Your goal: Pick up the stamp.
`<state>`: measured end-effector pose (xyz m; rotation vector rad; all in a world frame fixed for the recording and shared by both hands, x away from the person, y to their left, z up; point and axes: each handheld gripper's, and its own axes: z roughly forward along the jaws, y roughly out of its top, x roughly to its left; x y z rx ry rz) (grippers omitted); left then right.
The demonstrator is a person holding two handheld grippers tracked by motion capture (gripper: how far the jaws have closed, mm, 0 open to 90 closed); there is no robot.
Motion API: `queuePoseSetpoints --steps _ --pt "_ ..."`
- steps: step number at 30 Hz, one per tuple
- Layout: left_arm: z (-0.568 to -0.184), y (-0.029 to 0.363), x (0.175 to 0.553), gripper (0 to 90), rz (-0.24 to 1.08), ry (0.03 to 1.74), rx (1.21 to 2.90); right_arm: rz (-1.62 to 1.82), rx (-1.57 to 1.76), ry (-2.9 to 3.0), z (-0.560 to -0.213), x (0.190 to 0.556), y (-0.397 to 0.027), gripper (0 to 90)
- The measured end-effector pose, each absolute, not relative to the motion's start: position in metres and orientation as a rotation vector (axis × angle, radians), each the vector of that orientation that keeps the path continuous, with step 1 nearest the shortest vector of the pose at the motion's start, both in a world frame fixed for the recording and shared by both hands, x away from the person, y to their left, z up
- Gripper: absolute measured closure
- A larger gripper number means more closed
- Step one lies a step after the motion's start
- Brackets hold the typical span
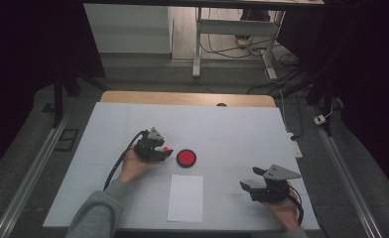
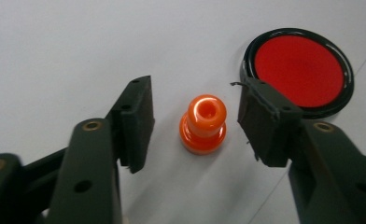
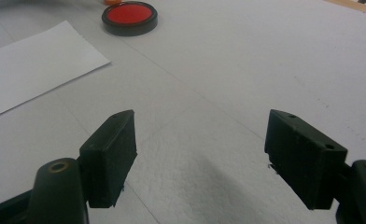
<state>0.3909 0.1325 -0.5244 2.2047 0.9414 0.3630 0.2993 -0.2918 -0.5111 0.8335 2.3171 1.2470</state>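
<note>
Forearms enter from the near edge of the white counter (image 1: 232, 129). Left tool (image 2: 197, 123) angles down over an upright orange stamp (image 2: 203, 123), jaws open either side without touching it, beside a round red ink pad (image 2: 299, 70). Right tool (image 3: 200, 154) rests low, level, jaws wide apart, near white paper (image 3: 27, 65).

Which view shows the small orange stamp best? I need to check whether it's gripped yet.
The left gripper view: the orange stamp stands upright between the left tool, whose pads don't touch it. The high view gives an orange speck beside that tool; the right gripper view catches a sliver at its top edge.
</note>
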Motion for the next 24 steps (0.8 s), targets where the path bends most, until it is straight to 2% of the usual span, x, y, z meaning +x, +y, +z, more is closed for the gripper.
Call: queuePoseSetpoints --steps 14,19,24 --pt "-0.5265 0.1333 0.3911 61.8 0.332 0.926 2.212 1.242 0.835 2.316 -0.5115 0.2993 -0.2931 24.5" --pt "-0.526 0.1346 0.3911 70.3 0.32 0.918 2.21 1.232 0.836 2.318 -0.5112 0.299 -0.2931 24.5" --pt "-0.5259 0.1348 0.391 71.8 0.317 0.915 2.212 1.229 0.836 2.315 -0.5108 0.299 -0.2935 24.5"
